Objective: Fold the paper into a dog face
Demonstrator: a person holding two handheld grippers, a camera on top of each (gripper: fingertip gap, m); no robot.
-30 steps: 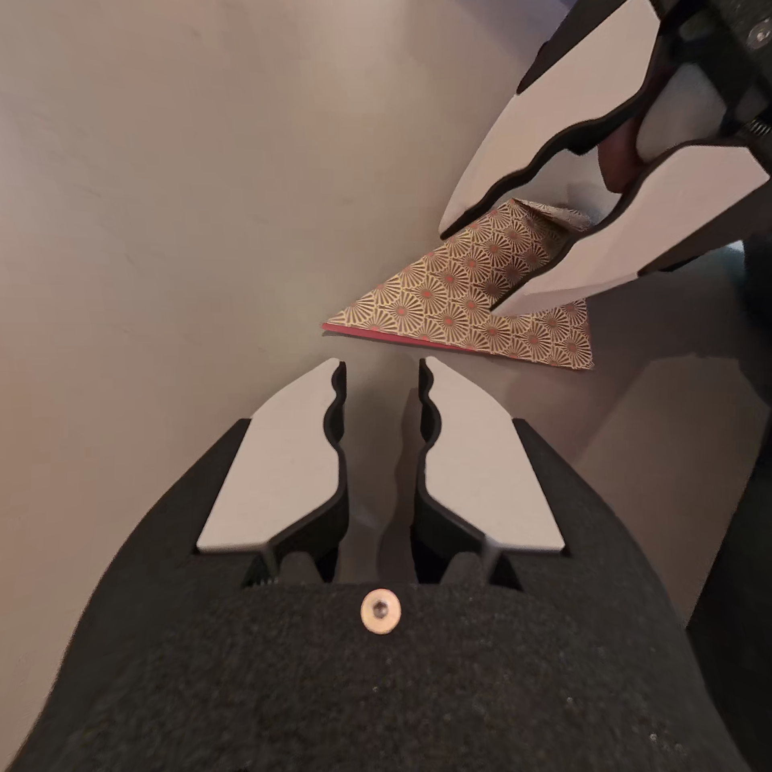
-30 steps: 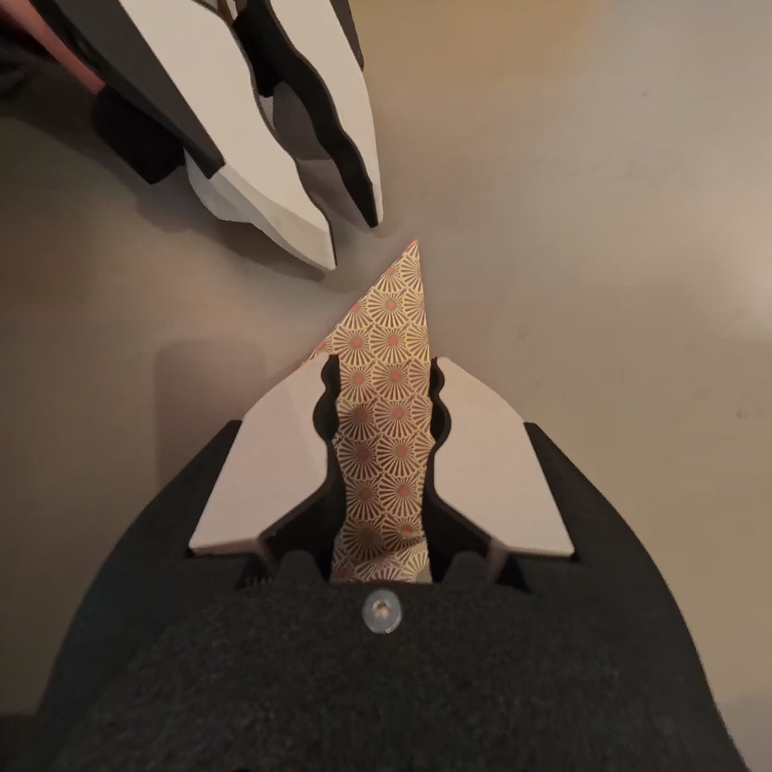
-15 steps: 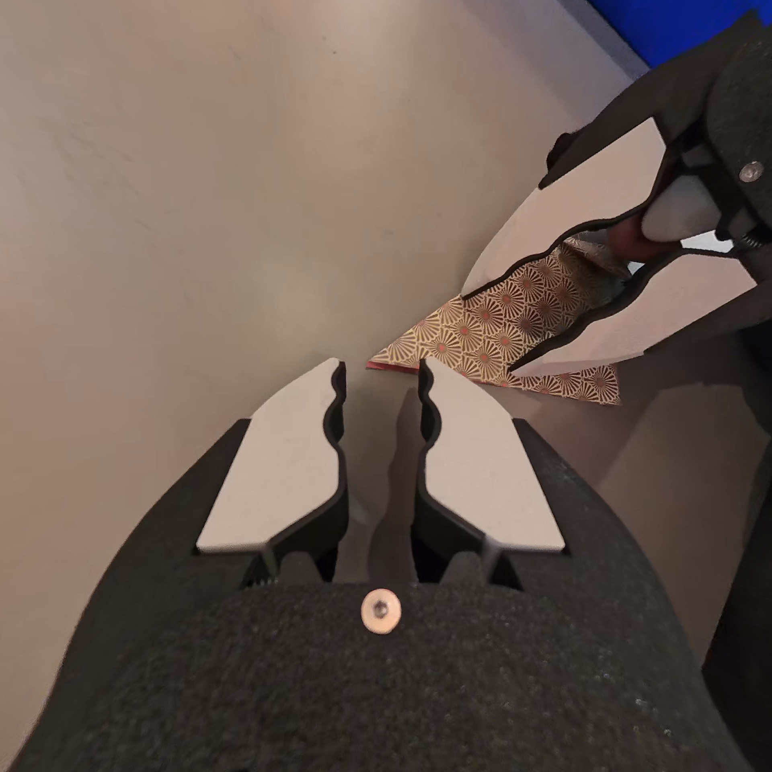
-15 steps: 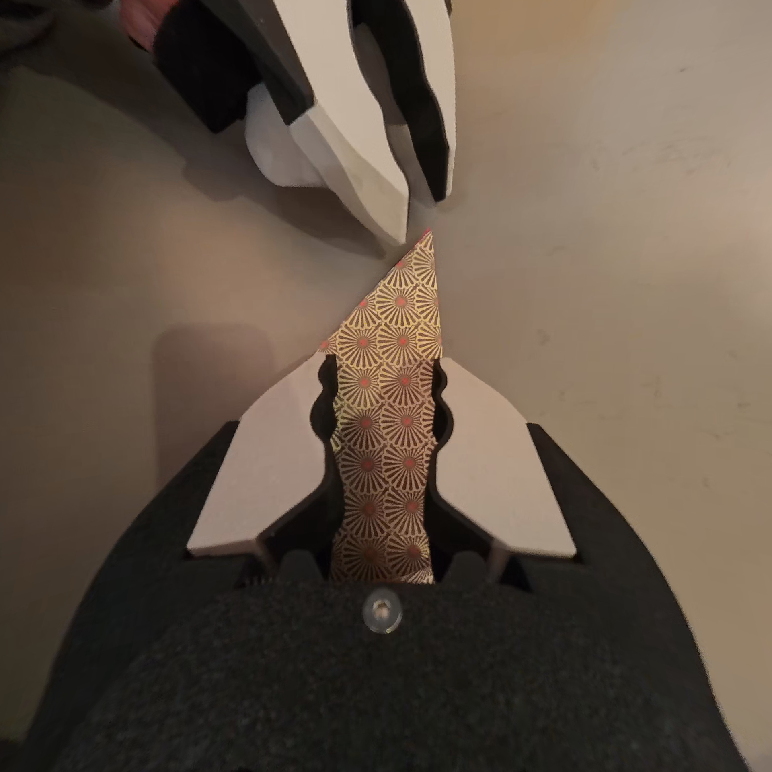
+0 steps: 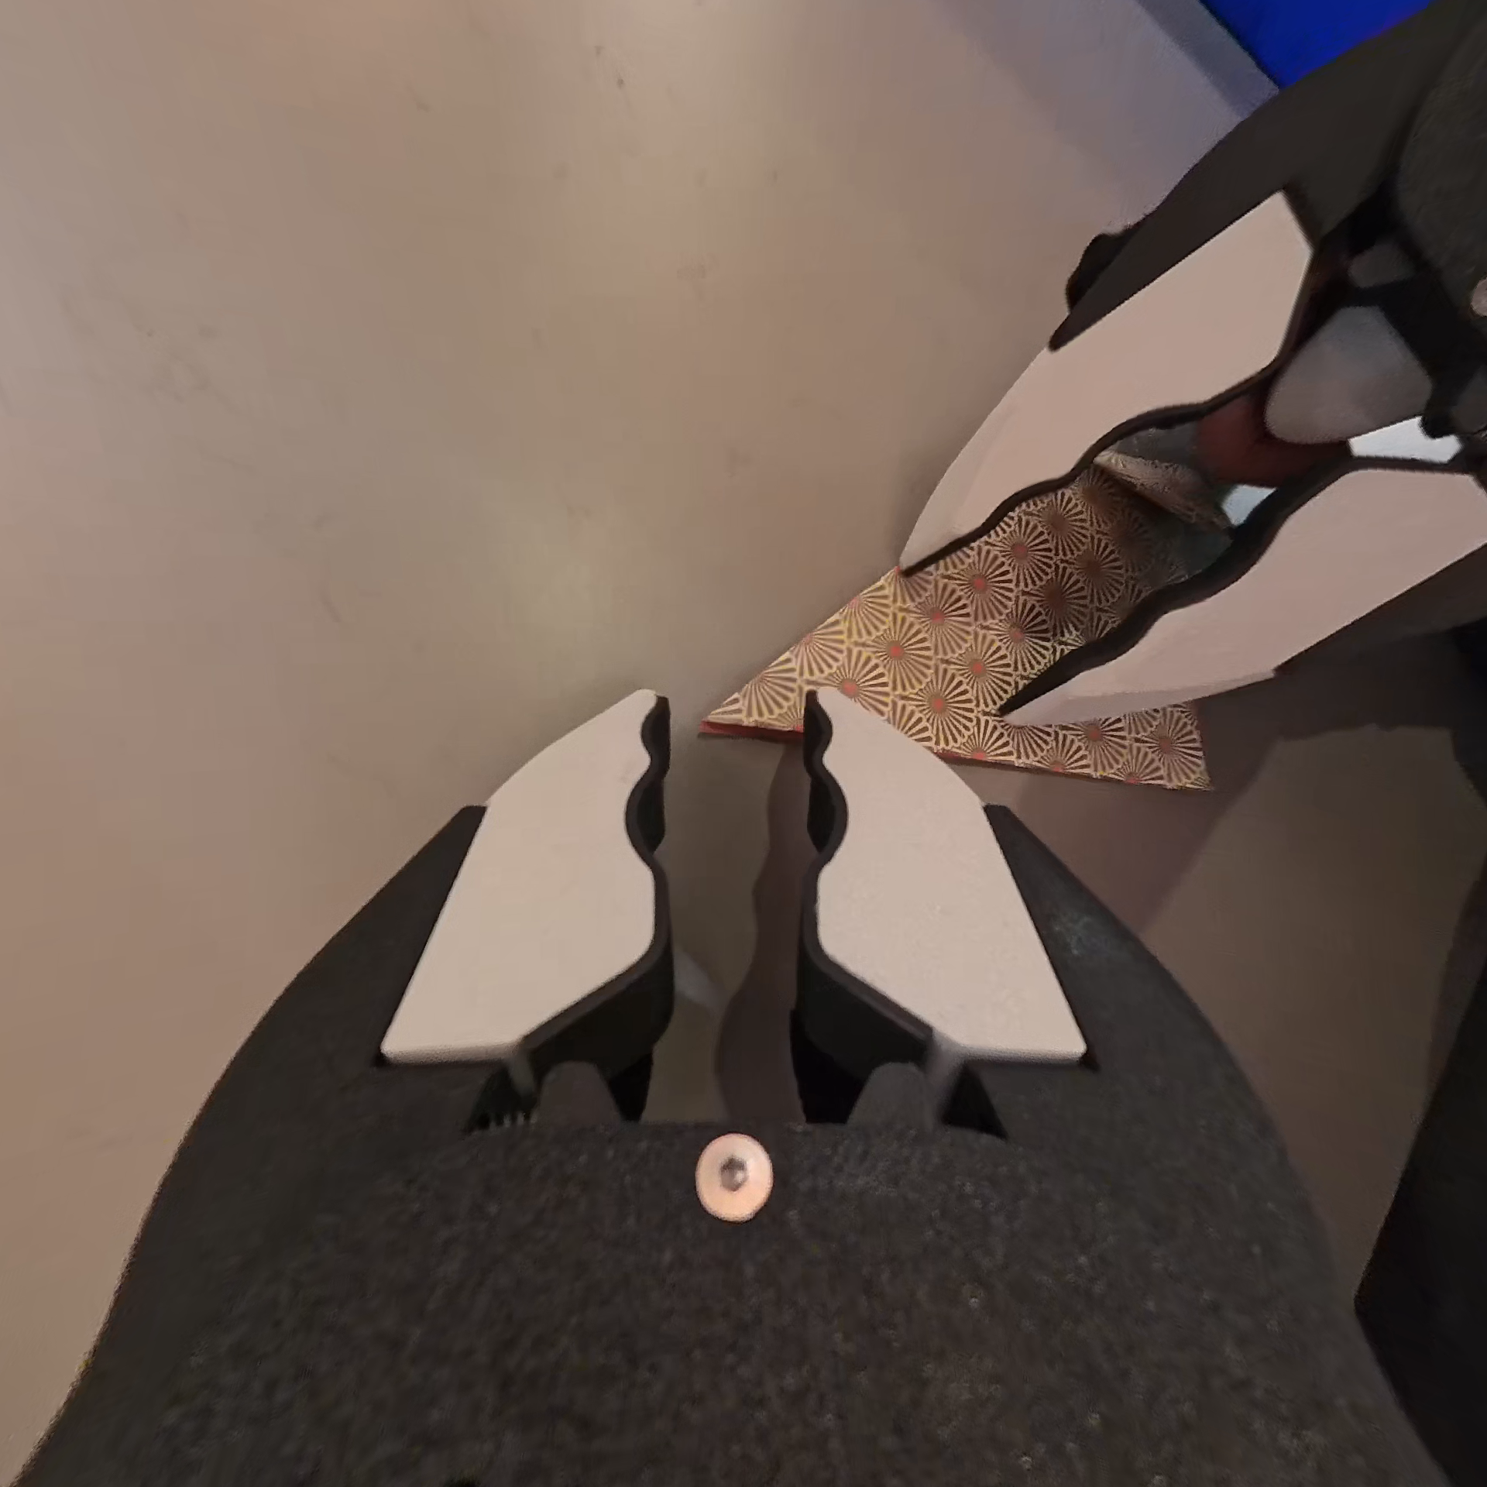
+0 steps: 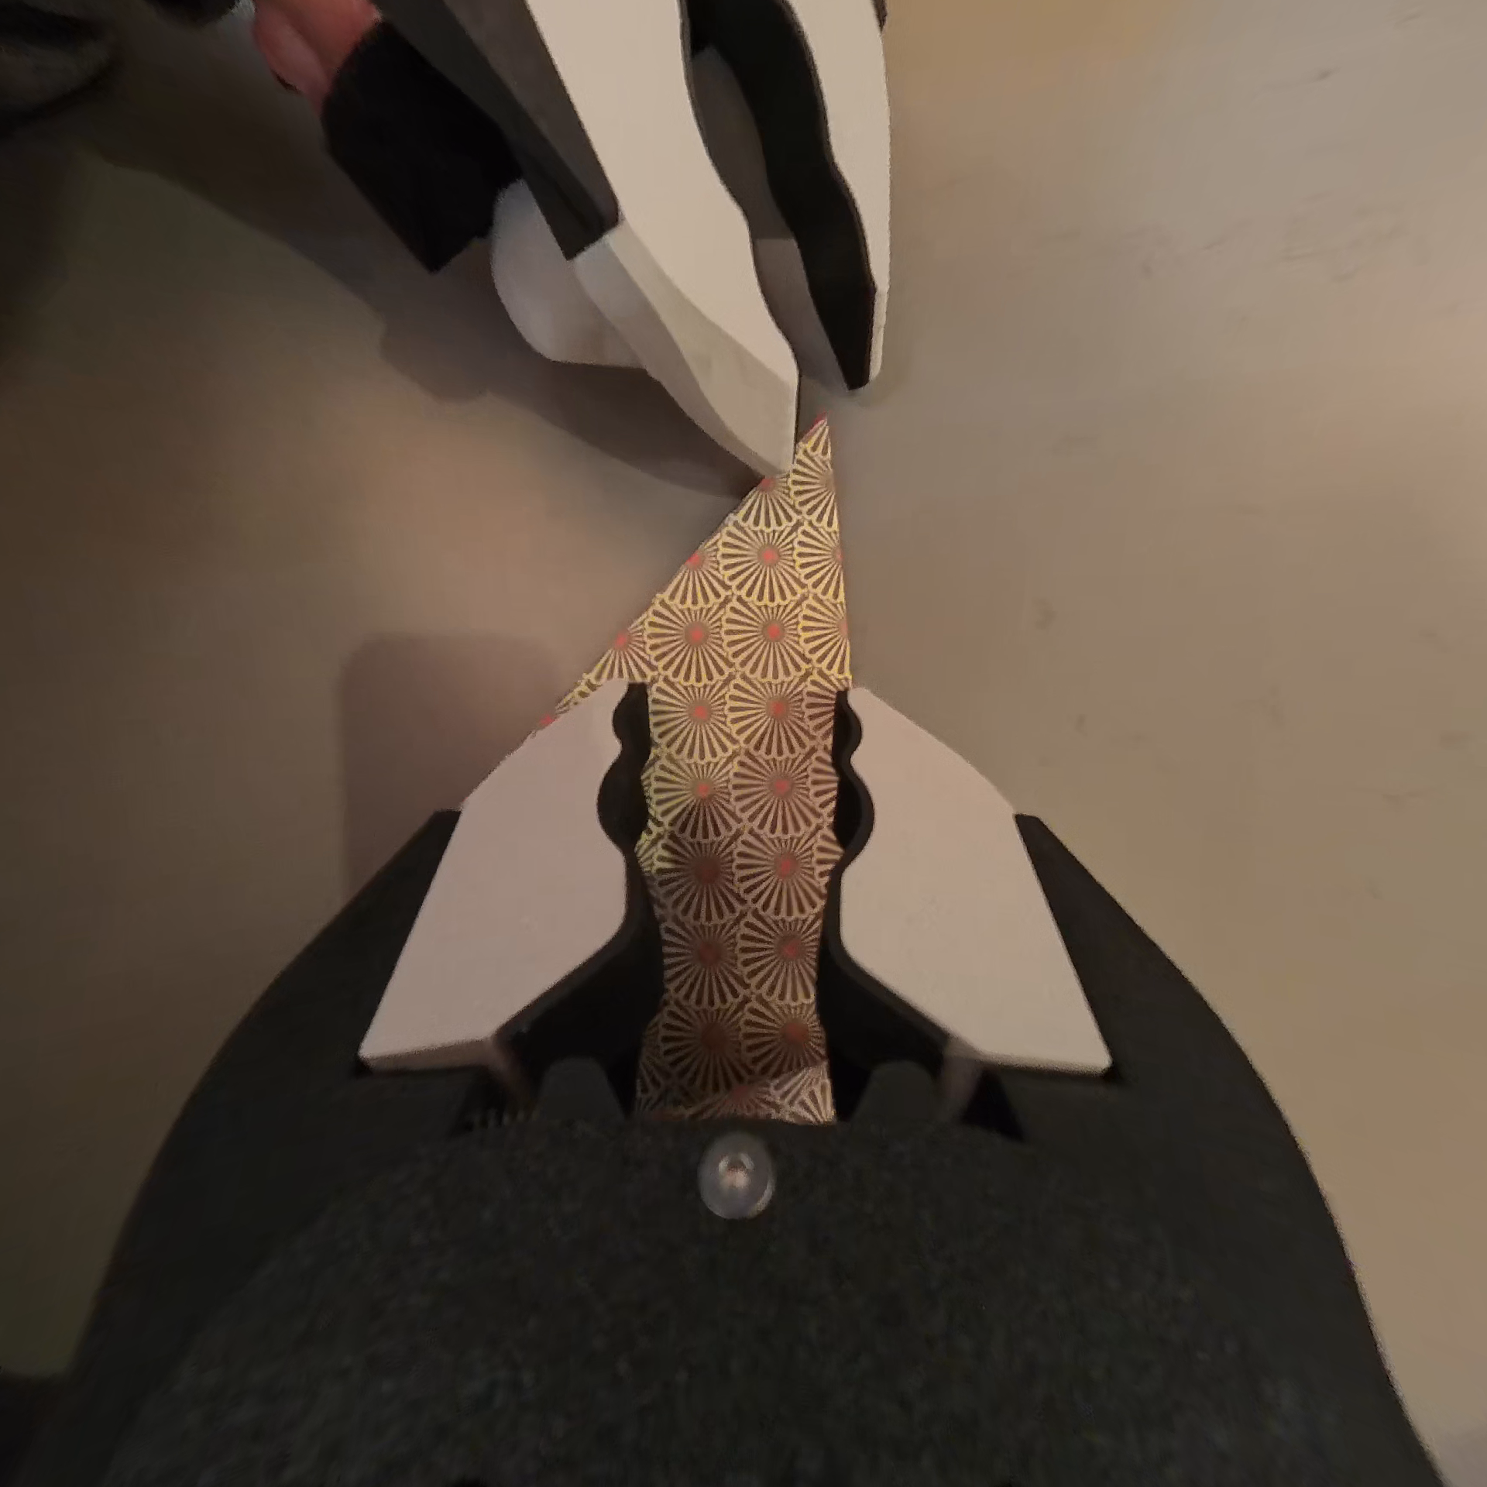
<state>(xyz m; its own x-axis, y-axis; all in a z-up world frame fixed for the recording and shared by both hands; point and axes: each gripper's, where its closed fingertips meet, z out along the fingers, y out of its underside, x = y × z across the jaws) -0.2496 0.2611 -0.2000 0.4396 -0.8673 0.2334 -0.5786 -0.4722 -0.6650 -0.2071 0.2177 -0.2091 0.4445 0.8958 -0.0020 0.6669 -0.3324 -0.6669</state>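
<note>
The paper [image 5: 901,652] is a folded triangle with a gold and brown flower pattern and a red underside, lying flat on the beige table [image 5: 402,402]. My left gripper [image 5: 734,708] is open, and its tips stand on either side of the paper's pointed corner. In the right wrist view the left gripper [image 6: 817,406] comes down from the top onto that corner of the paper [image 6: 772,579]. My right gripper [image 6: 736,692] is open and sits low over the wide part of the paper, its fingers straddling it. It also shows in the left wrist view [image 5: 957,640].
A blue surface [image 5: 1328,32] shows past the table's far edge at the top right. A person's finger [image 6: 290,48] shows behind the left gripper. Bare table lies to the left and far side of the paper. One gripper's finger ends stand about 7 centimetres off the other's.
My left gripper has moved in toward the paper's pointed corner until its tips flank it. The right gripper has stayed open over the paper.
</note>
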